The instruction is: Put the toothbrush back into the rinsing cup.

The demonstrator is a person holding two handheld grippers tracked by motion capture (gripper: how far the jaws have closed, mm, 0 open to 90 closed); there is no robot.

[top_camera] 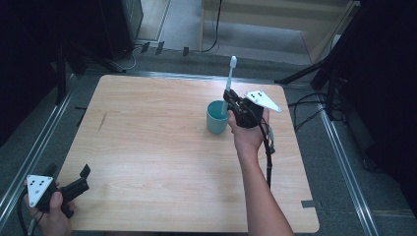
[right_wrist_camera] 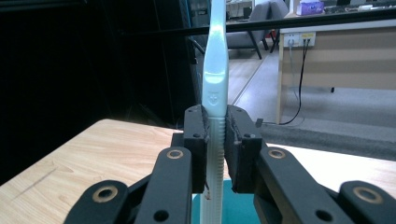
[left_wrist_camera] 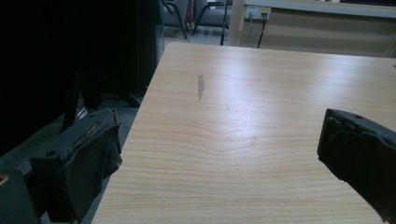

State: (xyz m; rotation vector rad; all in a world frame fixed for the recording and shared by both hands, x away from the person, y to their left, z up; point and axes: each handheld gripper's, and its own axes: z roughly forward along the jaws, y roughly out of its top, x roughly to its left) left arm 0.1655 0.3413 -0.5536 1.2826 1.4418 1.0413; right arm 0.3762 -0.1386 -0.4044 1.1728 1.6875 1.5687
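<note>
Down at the near edge, the left gripper point(top_camera: 81, 179) sits low over the table's point(top_camera: 162, 162) front left corner, gripped in the person's left hand point(top_camera: 51, 216), its grey plate point(top_camera: 38, 188) facing up. Jaws spread wide, nothing between them; in the left gripper view they frame bare wood, with a dark smudge point(left_wrist_camera: 200, 86) on the tabletop ahead of them.

Across to the right, well apart from that idle gripper, and here's the action. The right hand point(top_camera: 248, 135) reaches in from the near edge, forearm angled over the wood, cable point(top_camera: 268, 160) trailing back along it. The right gripper point(top_camera: 228, 96) is pinched tight on the toothbrush point(top_camera: 229, 83), pads clamped on the ribbed part of the white handle, as the right gripper view shows close up point(right_wrist_camera: 215, 140). The brush stands nearly upright, head point(top_camera: 233, 60) well above the jaws, pointing to the far side of the room. Its lower end drops below the jaws into the mouth of the teal cup point(top_camera: 216, 118), which stands on the table just under and left of the gripper; whether the tip touches the cup I can't tell. In the right gripper view a patch of teal point(right_wrist_camera: 236, 205) shows right beneath the clamped handle.
</note>
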